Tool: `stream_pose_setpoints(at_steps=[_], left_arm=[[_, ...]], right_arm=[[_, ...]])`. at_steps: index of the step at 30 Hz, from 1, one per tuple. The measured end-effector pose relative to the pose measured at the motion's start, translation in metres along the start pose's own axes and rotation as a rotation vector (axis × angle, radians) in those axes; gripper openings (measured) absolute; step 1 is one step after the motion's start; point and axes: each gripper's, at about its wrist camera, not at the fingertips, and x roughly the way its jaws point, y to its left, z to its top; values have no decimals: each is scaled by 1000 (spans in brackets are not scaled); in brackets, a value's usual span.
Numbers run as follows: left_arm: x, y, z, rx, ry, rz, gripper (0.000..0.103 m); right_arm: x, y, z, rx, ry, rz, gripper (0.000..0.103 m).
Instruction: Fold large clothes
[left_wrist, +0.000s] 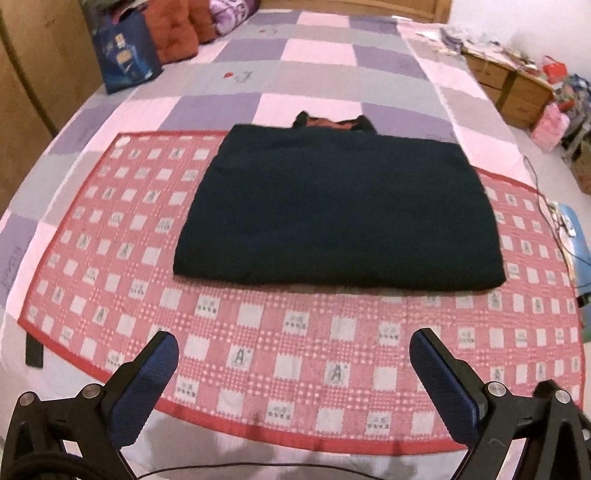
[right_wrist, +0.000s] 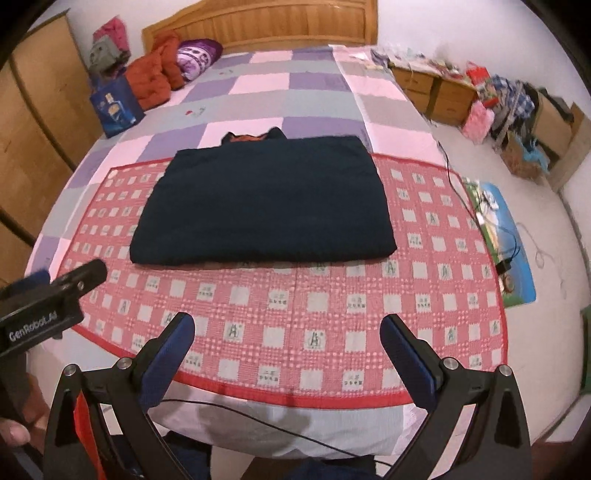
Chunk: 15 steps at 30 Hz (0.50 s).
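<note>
Dark folded garment (left_wrist: 338, 206), collar away.

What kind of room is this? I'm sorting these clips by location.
Most likely a home bedroom: a bed with a wooden headboard, pillows at its head and a wardrobe beside it. The dark folded garment lies on it.

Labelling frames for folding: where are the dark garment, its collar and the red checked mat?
dark garment (left_wrist: 340, 206): left wrist view, middle of folded body.
collar (right_wrist: 253, 138): right wrist view, orange lining.
red checked mat (right_wrist: 295, 325): right wrist view, bare near part.
</note>
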Motion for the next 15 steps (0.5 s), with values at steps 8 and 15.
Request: stream_pose_setpoints(at_steps=[8,15], left_arm=[[-11,-13,2,47,-8,-23,103],[-9,-21,7,67,-3,-31,103]], right_arm=[[-12,-1,-3,30,-13,15,103],[-14,-6,0,53,-17,12,103]])
